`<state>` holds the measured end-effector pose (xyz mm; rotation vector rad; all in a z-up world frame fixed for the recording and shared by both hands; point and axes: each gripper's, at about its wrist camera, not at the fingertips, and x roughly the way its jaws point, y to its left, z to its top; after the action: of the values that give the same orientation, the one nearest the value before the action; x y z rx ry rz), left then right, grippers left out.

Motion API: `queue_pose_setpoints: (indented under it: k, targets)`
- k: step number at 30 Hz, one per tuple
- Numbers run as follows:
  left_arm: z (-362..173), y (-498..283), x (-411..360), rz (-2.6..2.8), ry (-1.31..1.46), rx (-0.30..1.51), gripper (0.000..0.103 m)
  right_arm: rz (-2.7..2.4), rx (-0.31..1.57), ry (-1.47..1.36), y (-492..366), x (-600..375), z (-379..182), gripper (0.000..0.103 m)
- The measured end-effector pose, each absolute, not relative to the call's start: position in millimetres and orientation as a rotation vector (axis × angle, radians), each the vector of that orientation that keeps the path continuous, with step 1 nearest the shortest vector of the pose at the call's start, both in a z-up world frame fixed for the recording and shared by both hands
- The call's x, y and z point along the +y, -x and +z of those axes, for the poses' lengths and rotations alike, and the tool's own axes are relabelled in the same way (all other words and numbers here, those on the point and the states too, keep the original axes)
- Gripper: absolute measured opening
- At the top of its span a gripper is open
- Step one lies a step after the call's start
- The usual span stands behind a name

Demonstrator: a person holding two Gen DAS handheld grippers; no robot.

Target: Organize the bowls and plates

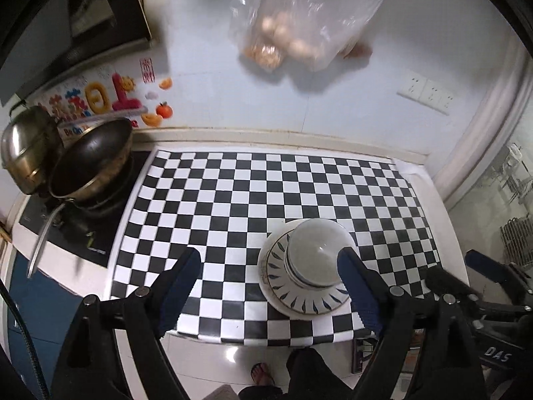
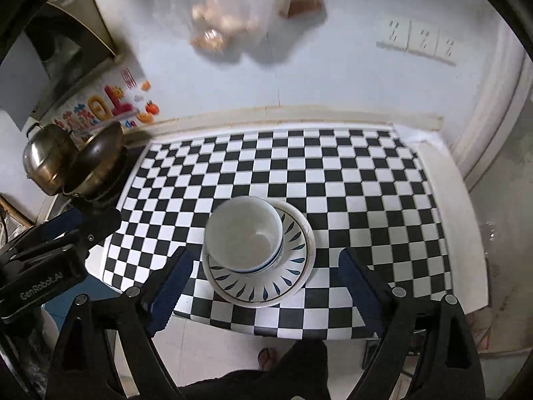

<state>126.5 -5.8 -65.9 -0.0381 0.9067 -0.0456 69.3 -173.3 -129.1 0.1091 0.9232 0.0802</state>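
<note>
The white bowl sits on the patterned plate; above the plate both the left gripper and right gripper are wide apart, empty.

a home kitchen: wok and steel pot on the stove, checkered counter, wall sockets, bagged food hanging.

dim indoor light w/ a cool cast in both views. glare streaks on the steel pot at left; soft highlight on the bowl. hanging plastic bag throws a soft shadow on the wall just below it, and is motion-blurred in the right wrist view. strong fisheye bending: checkered mat lines curve, black vignette at corners.
</note>
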Motion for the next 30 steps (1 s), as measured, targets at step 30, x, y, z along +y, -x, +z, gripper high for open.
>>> queue_pose_setpoints:
  k: [30]
  targets:
    - [1.8,17.0,-4.6,-0.04,-0.004,0.775,0.084,0.007,0.694,-0.055,112.3,-158.7,-24.3,0.094]
